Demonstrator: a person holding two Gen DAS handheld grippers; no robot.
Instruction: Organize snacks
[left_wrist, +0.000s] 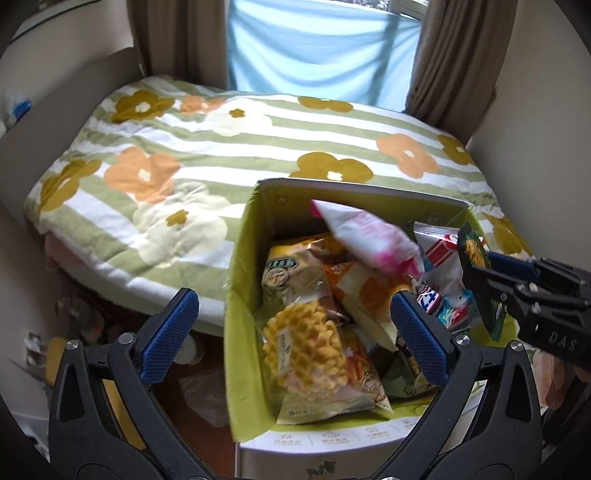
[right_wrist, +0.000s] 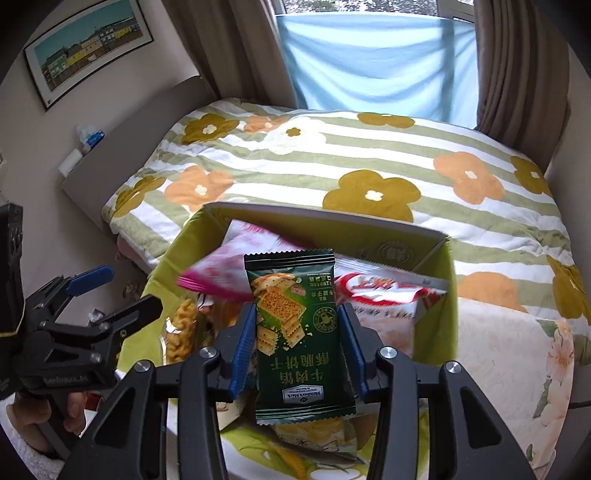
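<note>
Right wrist: right gripper (right_wrist: 297, 325) clamps green cracker packet (right_wrist: 295, 314) above box (right_wrist: 436, 317)

The box (left_wrist: 243, 280) stands at the near edge of the bed (left_wrist: 207, 147). Snack packets (left_wrist: 306, 347) lie piled inside the box. The cracker packet (right_wrist: 299, 332) sits between the right gripper's (right_wrist: 298, 347) fingers, above the pile. The left gripper (left_wrist: 291, 332) hangs over the box's left wall. Curtains (right_wrist: 513, 66) hang behind the bed.

Snack-filled green box (left_wrist: 240, 266) between spread hand-held gripper (left_wrist: 295, 325) fingers.
</note>
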